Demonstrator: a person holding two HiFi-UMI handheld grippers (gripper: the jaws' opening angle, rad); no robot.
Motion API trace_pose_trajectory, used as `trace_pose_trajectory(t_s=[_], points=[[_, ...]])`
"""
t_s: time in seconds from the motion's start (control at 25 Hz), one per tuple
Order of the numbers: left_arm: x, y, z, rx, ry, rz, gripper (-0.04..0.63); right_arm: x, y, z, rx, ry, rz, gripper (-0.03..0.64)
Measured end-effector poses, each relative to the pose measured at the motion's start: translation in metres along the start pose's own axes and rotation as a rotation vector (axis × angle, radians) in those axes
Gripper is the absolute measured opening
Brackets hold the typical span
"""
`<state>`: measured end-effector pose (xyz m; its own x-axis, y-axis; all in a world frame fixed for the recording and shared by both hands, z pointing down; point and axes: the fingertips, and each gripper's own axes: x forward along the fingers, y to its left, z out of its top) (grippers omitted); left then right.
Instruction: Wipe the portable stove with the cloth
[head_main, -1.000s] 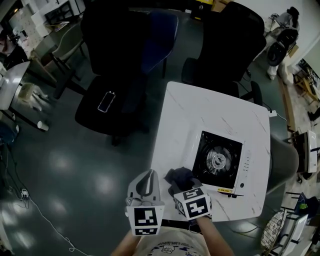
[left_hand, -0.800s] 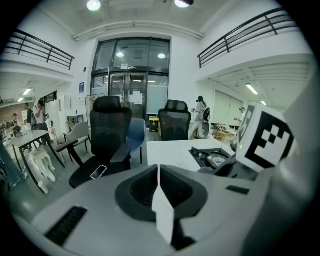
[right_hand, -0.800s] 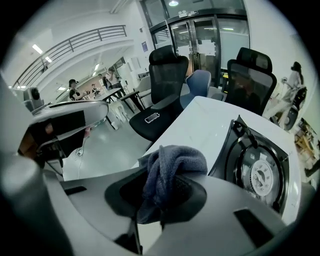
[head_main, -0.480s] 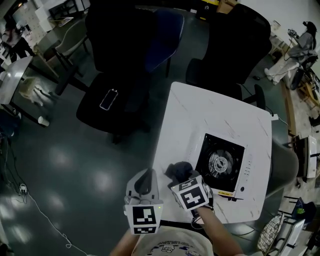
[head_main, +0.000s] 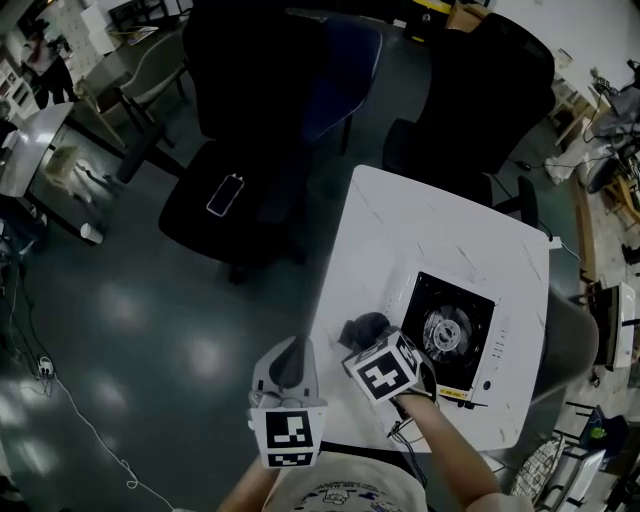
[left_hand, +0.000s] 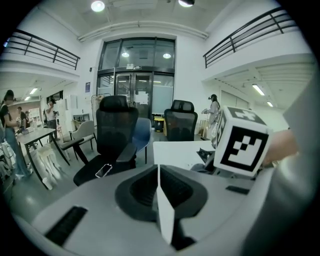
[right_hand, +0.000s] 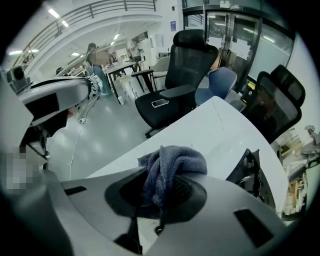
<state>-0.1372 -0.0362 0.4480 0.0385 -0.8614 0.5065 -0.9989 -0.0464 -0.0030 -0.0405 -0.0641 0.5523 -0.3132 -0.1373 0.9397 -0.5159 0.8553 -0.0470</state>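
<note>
A: Quick, far left first. What's there?
B: Black office chair (head_main: 240, 120) w/ a phone (head_main: 226, 194) lying flat on its seat. Blue chair (head_main: 345, 60) just behind it. Dark shiny floor (head_main: 150, 330) all round.
A: L gripper?
B: L gripper (head_main: 292, 350) is held low at the table's near-left edge, mostly over floor, not over the tabletop. In the left gripper view its jaws are pressed together in one thin line, nothing btw them. Its marker cube faces up at the head cam.
A: Table?
B: White marbled table (head_main: 420, 230), roughly square. 2nd black chair (head_main: 470, 90) at its far side.
A: Cloth, where is it?
B: Cloth (head_main: 363, 328) is dark grey-blue, bunched up, held in the R gripper (head_main: 368, 342). The right gripper view shows the jaws clamped on it, w/ a thick fold bulging out above them. It sits over the tabletop, just beside the stove's left edge. Can't tell if it touches the table or the stove.
A: And the stove?
B: Portable stove (head_main: 455, 335) is on the near-right part of the table, well in from the far edge. White body, black top, round burner (head_main: 443, 330) in the middle. In the right gripper view only its black near corner shows, right of the cloth, apart from it w/ white tabletop btw.
</note>
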Motion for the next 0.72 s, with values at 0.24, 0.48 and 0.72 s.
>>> trace_pose_trajectory(t_s=[0.24, 0.48, 0.72], points=[[0.003, 0.000, 0.004, 0.003, 0.001, 0.003, 0.021, 0.005, -0.020, 0.008, -0.030, 0.016, -0.008, 0.077], [0.008, -0.002, 0.005, -0.001, 0.004, 0.008, 0.023, 0.011, -0.038, 0.017, -0.049, 0.026, -0.020, 0.077], [0.012, -0.007, 0.006, 0.001, 0.009, 0.008, 0.022, 0.011, -0.061, 0.027, -0.043, 0.014, -0.039, 0.077]])
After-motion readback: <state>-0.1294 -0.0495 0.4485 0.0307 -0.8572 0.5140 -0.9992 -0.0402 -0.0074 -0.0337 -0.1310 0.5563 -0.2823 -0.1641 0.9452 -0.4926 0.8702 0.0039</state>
